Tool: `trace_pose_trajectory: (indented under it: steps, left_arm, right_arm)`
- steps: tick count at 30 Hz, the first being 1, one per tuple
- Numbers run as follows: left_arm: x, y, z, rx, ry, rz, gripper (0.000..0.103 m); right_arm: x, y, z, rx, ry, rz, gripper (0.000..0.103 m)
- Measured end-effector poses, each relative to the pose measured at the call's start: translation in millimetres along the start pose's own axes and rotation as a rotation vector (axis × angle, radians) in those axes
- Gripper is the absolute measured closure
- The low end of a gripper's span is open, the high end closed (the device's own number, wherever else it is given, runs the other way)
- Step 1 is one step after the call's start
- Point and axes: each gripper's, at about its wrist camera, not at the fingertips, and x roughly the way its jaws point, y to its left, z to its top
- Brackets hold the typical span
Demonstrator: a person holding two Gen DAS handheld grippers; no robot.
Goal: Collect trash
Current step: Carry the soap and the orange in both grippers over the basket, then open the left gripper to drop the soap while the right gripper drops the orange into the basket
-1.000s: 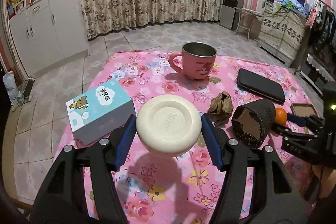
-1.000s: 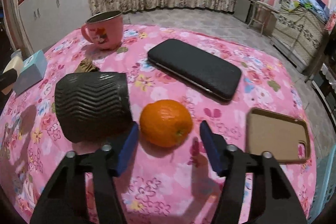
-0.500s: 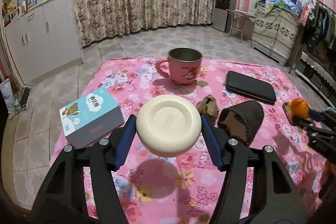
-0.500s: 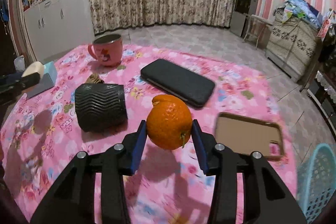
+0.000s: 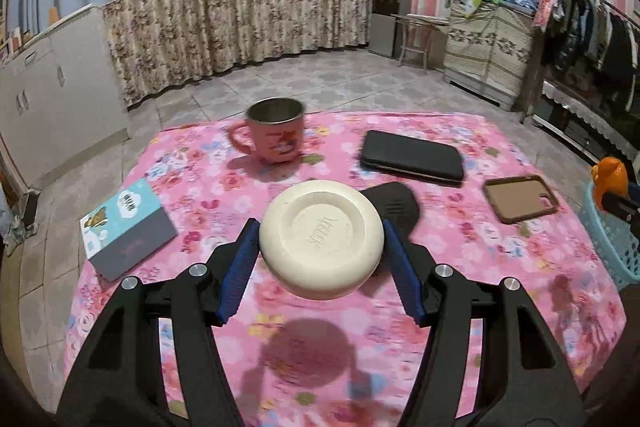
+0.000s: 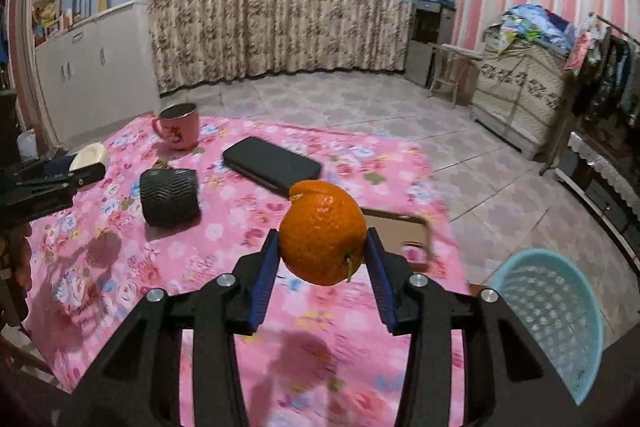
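Right wrist view: an orange point(image 6: 322, 231) is clamped in the right tool point(image 6: 322, 259); the blue basket point(image 6: 554, 323) is seen at four o'clock, near.

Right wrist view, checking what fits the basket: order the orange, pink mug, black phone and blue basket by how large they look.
1. blue basket
2. orange, inflated by nearness
3. black phone
4. pink mug
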Motion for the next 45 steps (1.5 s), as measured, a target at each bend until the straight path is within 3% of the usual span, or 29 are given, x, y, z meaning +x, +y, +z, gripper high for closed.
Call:
trace_pose_trajectory:
  steps: [16,28,45]
  left_arm:
    - [-43.2,-165.3,16.4,0.145,-0.092,-0.161,0.042]
    - [-15.7,-264.4,8.0,0.174,-0.053,-0.272,0.042]
    - [22.3,-402.7,-6.9,0.306,0.026,-0.396,0.042]
  right_arm:
    - [-63.0,-129.0,-36.4,0.166,-0.062,-0.198,0.060]
    - [-64.8,-191.8,-60.2,0.251,-0.065,-0.313,0.060]
    - [-53.6,-263.6,-90.1,0.342,-0.016,-0.384,0.060]
